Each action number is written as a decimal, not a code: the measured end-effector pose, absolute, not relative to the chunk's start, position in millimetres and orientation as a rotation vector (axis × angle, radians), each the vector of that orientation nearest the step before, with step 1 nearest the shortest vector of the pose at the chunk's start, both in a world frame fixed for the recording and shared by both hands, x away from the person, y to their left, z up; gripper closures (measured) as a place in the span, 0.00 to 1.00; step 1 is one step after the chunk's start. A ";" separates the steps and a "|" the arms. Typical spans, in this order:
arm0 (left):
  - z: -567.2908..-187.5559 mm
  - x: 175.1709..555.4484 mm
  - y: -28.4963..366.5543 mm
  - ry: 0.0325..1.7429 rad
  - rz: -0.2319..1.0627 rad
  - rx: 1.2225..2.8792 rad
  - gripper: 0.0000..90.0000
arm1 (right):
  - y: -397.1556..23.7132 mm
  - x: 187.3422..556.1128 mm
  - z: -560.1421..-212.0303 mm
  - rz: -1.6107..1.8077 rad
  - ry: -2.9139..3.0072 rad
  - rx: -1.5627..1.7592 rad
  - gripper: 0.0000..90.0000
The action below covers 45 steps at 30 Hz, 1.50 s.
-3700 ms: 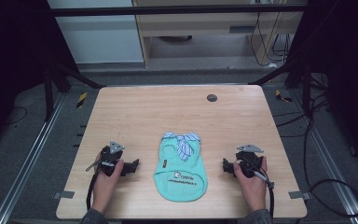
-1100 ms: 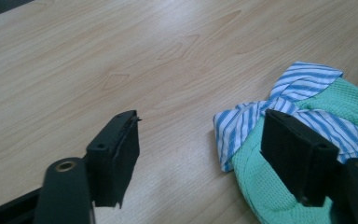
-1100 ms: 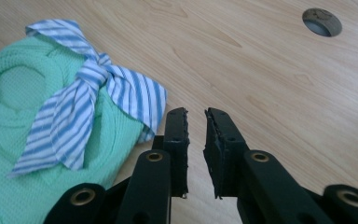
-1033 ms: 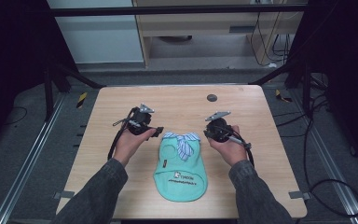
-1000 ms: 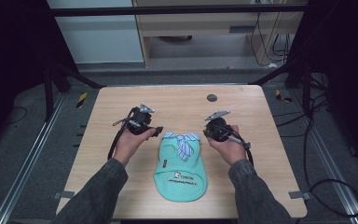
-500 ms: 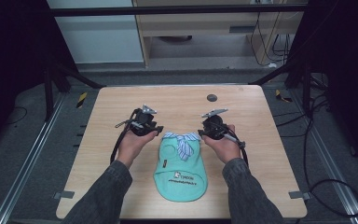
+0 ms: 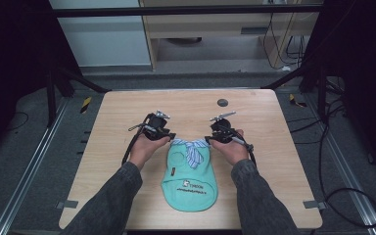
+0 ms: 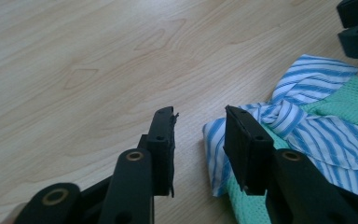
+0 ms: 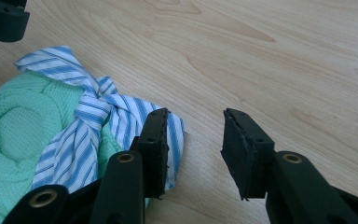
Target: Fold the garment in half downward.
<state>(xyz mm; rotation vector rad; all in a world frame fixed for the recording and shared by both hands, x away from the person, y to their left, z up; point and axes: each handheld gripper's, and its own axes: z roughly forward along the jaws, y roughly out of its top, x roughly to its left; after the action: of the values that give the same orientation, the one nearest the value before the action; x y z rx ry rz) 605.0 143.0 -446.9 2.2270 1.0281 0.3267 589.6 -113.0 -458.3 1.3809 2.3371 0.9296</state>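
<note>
A mint-green bib (image 7: 190,178) with a blue-and-white striped tie (image 7: 192,148) at its top lies flat on the wooden table (image 7: 127,110). My left gripper (image 7: 169,137) is open at the tie's left corner. In the left gripper view its jaws straddle the striped corner (image 8: 214,140) without touching it, gripper (image 8: 199,130). My right gripper (image 7: 210,138) is open at the tie's right corner. In the right gripper view the striped edge (image 9: 175,135) lies by the left jaw, gripper (image 9: 195,133). The bib's green mesh (image 9: 14,135) shows at the left there.
A small dark round mark (image 7: 222,102) sits on the table beyond the right gripper. Bare wood stretches left, right and behind the bib. The table's metal frame rails (image 7: 24,171) run along both sides, with cables (image 7: 342,186) on the floor to the right.
Both hands came forward from the table's near edge and then closed in toward each other, so the open grippers now sit at the two top corners of the bib's striped tie.
</note>
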 end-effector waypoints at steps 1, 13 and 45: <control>-448.1 605.0 142.3 1.030 0.326 2.225 0.68 | -111.7 590.5 -459.6 0.924 2.341 1.384 0.65; -459.3 607.3 133.8 1.030 0.315 2.262 0.70 | -98.7 597.4 -469.5 0.874 2.373 1.367 0.65; -481.4 603.7 134.2 1.037 0.291 2.311 0.67 | -90.4 593.8 -483.7 0.839 2.440 1.371 0.58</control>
<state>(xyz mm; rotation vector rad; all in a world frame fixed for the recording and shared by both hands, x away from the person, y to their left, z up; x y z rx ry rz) 603.7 134.2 -481.4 2.3109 1.0371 0.2913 593.8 -90.4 -483.7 1.3715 2.4403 0.8386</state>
